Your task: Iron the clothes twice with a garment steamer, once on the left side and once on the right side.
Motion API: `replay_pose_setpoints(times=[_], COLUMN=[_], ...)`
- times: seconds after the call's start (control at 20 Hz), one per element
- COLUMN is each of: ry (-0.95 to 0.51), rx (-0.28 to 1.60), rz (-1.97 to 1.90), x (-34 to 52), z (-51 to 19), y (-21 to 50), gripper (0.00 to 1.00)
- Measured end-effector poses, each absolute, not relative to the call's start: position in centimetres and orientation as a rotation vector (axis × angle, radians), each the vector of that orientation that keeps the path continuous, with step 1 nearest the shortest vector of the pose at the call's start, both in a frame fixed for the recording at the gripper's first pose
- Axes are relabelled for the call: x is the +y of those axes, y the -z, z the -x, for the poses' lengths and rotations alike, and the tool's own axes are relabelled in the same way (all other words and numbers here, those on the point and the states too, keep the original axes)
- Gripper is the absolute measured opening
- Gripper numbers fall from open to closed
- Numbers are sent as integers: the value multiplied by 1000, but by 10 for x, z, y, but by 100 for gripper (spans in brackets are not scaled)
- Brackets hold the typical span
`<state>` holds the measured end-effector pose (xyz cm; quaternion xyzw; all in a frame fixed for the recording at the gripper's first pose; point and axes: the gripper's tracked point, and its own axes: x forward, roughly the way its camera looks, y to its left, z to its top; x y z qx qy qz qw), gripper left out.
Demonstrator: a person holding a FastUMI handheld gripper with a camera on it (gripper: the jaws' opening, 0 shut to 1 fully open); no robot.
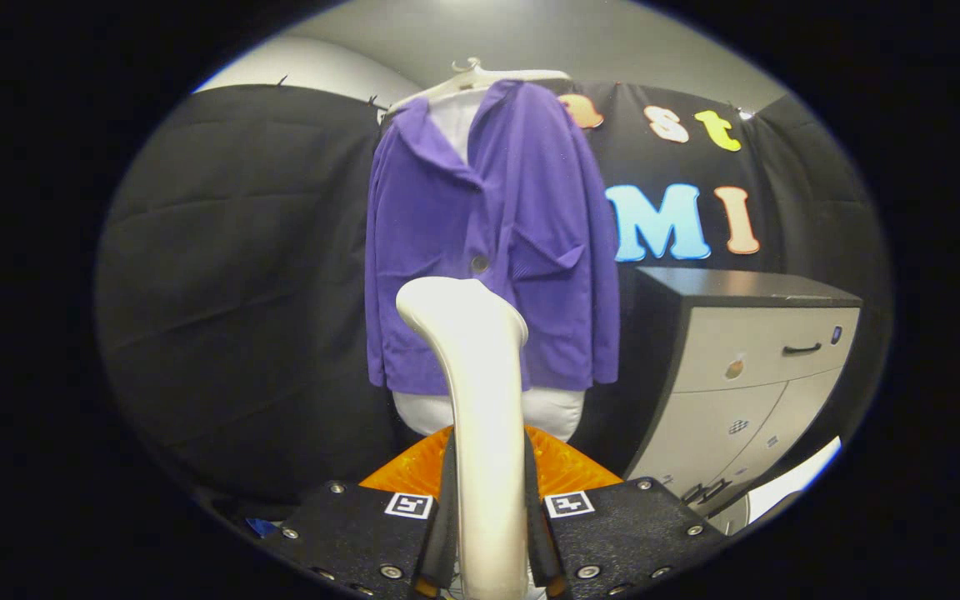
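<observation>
A purple button-up jacket (488, 242) hangs on a white hanger (472, 79) over a white garment (488, 412) whose hem shows below it. My gripper (488, 500) is shut on the white handle of the garment steamer (480, 392), which stands upright between both fingers. The steamer's curved head (459, 308) points toward the jacket's lower front, near its middle button. I cannot tell whether the head touches the cloth.
A cabinet (747, 367) with a dark top and pale drawers stands to the right of the jacket, close to its right sleeve. Black cloth forms the wall behind and to the left. A pale ceiling shows above.
</observation>
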<state>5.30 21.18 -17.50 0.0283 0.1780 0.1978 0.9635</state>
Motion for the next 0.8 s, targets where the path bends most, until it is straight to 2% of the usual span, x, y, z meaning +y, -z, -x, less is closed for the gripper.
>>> replay_pose_setpoints(times=[0.45, 0.8], ry=[-243, -154], rx=[83, 86], rz=[-141, -182], x=[40, -47], z=[-12, 10], y=[42, 38], gripper=[34, 34])
